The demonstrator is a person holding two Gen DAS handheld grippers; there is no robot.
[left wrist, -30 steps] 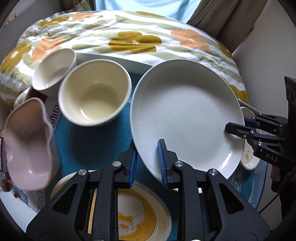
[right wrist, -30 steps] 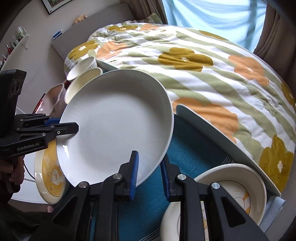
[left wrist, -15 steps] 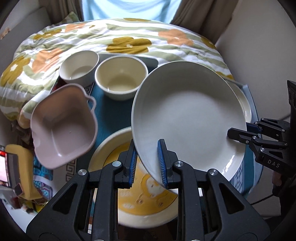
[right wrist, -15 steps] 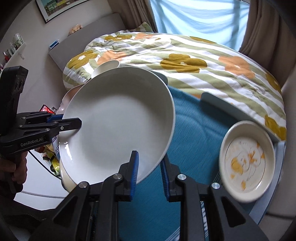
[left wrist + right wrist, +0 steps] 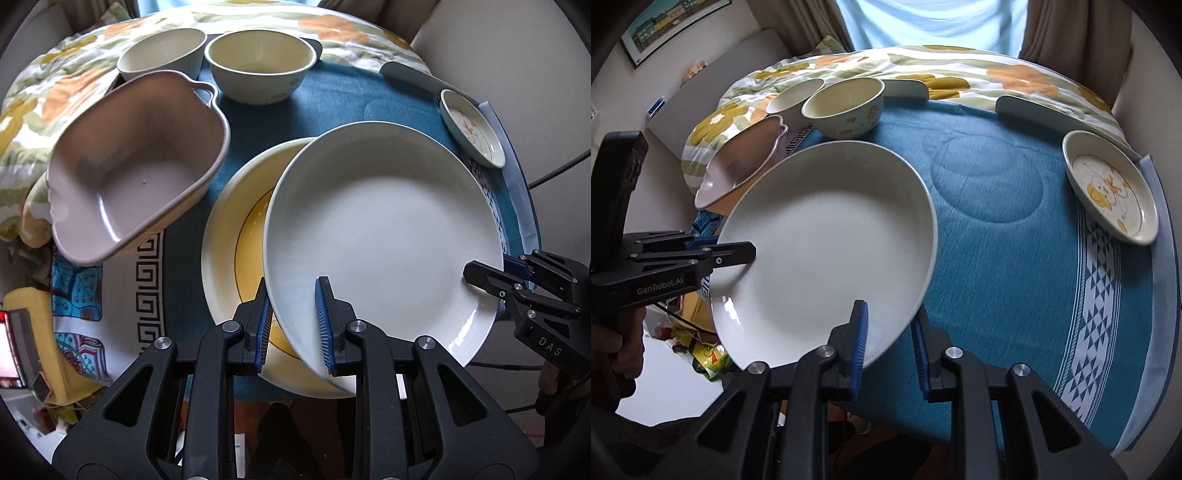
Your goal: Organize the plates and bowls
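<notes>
A large white plate (image 5: 380, 236) (image 5: 827, 236) hangs tilted in the air, held by both grippers. My left gripper (image 5: 293, 325) is shut on its near rim and shows in the right wrist view (image 5: 738, 251) at the plate's left edge. On the opposite rim my right gripper (image 5: 889, 343) is shut as well; the left wrist view has it (image 5: 487, 273) at the plate's right edge. Below the white plate lies a yellow-centred plate (image 5: 229, 258), partly hidden. A pink handled dish (image 5: 136, 166) sits to its left.
Two cream bowls (image 5: 162, 51) (image 5: 258, 62) stand at the far edge of the blue tablecloth (image 5: 997, 221). A small duck-print plate (image 5: 1108, 188) sits at the right. A floral duvet (image 5: 960, 74) lies behind the table. A hand (image 5: 613, 347) grips the left handle.
Both grippers have carried the white plate sideways across the table, from beside the bowls and small plate to above the yellow plate. Both wrists rolled a little.
</notes>
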